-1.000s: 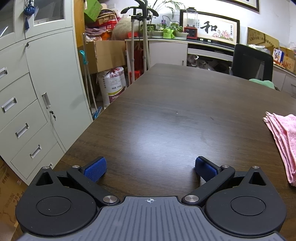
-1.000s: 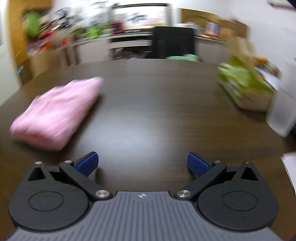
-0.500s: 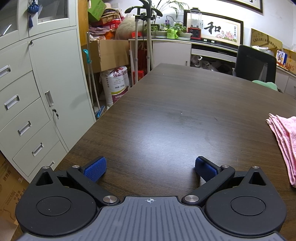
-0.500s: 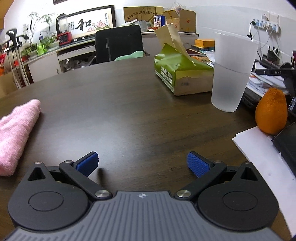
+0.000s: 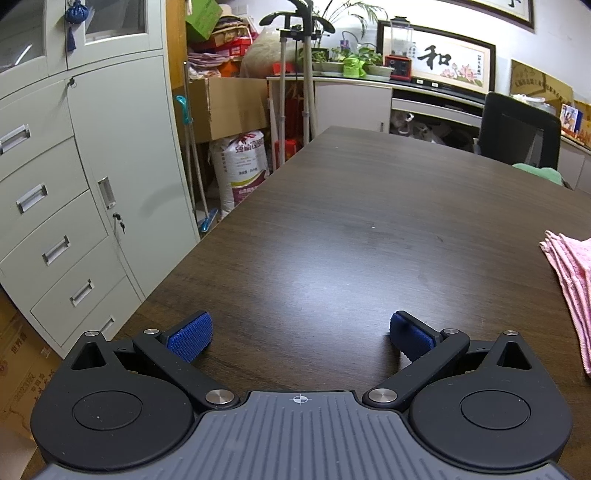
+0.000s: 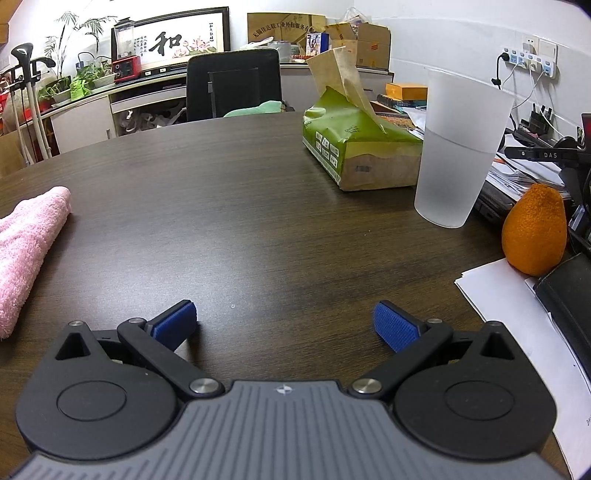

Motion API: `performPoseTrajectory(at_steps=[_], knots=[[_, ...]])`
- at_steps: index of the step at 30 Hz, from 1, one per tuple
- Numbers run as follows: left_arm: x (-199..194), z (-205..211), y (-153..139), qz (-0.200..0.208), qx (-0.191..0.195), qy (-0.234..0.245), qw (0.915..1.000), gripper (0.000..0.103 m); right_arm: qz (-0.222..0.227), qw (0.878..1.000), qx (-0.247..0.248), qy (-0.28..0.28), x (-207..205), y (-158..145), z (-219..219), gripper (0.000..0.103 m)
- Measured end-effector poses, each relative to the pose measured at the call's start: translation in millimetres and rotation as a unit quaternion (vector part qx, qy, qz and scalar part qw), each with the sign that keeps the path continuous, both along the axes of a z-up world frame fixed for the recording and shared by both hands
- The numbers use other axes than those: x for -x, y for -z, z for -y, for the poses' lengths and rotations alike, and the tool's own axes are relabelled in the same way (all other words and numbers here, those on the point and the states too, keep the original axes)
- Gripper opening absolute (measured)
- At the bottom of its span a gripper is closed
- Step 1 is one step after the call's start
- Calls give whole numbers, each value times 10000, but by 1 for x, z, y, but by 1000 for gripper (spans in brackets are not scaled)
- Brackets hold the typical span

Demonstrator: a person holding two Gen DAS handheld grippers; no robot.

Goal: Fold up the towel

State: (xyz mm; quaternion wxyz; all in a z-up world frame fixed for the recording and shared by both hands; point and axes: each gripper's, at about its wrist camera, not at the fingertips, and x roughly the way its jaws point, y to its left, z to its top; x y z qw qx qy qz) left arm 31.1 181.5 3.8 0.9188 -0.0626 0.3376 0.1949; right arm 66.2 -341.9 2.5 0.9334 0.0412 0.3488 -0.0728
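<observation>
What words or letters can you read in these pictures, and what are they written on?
"和": big black character on the framed picture.
"DAS": white letters on the black bar at the right edge.
Sack on the floor: red and dark print, too blurred to read.
Green tissue pack: small print, too small to read.
Brown board by the wall: gold writing, too small to read.

The pink towel (image 5: 576,280) runs off the right edge in the left view, and off the left edge (image 6: 26,243) in the right view.

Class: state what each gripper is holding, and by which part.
Nothing. The left gripper and right gripper are open over bare table; the pink towel lies untouched.
</observation>
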Motion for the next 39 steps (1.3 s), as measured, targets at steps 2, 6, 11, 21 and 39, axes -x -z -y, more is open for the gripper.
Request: performPoseTrajectory(at_steps=[2, 6, 11, 21, 39], knots=[[0, 1, 0, 1, 1, -10, 10000, 103, 1, 10000, 2, 0, 0, -1, 0, 103], [2, 1, 0, 3, 1, -44, 10000, 103, 1, 10000, 7, 0, -1, -1, 0, 103], [6, 0, 0, 6, 6, -145, 9999, 103, -1, 10000, 16, 0, -1, -1, 0, 103], [12, -3, 0, 8, 7, -187, 9998, 103, -2, 10000, 20, -1, -1, -1, 0, 103], [10, 4, 0, -5, -19, -248, 9997, 103, -1, 10000, 20, -2, -2, -1, 0, 103]])
